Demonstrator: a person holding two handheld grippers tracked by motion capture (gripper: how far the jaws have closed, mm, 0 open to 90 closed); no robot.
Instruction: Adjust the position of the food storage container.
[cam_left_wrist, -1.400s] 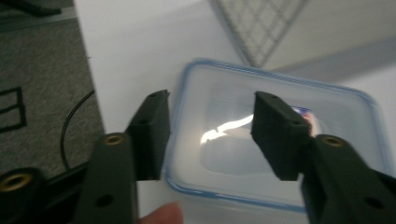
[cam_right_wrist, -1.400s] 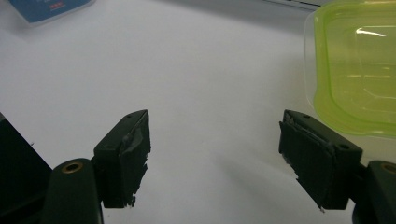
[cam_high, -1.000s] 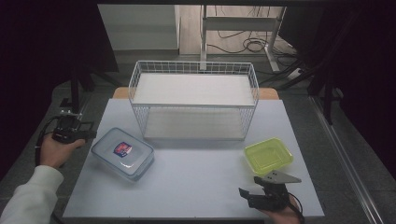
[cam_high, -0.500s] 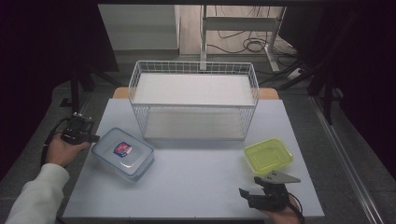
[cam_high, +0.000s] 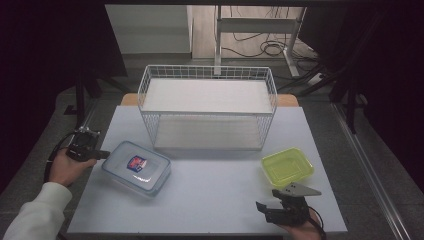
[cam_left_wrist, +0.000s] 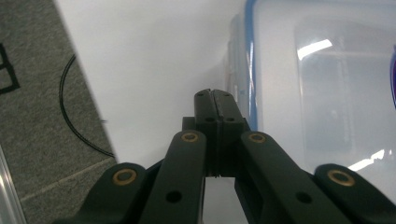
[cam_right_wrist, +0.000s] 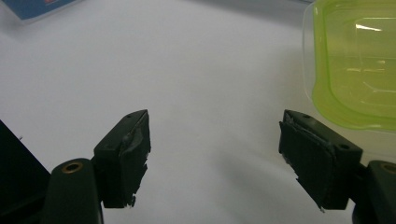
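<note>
A clear food box (cam_high: 137, 167) with a blue-rimmed lid and a blue-red sticker lies at the table's left. My left gripper (cam_high: 103, 155) is at the box's left end, jaws shut with nothing between them. In the left gripper view the closed tips (cam_left_wrist: 214, 95) sit right beside the box (cam_left_wrist: 327, 84) at its lid edge; I cannot tell if they touch it. A yellow-green tray-like container (cam_high: 287, 166) rests at the right. My right gripper (cam_high: 265, 209) is near the front edge below it, open and holding nothing. In the right gripper view, the gripper (cam_right_wrist: 215, 123) is over bare table, with the green container (cam_right_wrist: 359, 60) at the upper right.
A white wire basket (cam_high: 207, 113) with two shelves stands across the back middle of the pale table (cam_high: 215, 190). Grey floor and a black cable (cam_left_wrist: 77, 116) lie off the table's left edge. Dark stands and cables are behind the table.
My left hand has shifted a little toward the clear box, bringing the shut jaws up to its left end. The right gripper has kept still.
</note>
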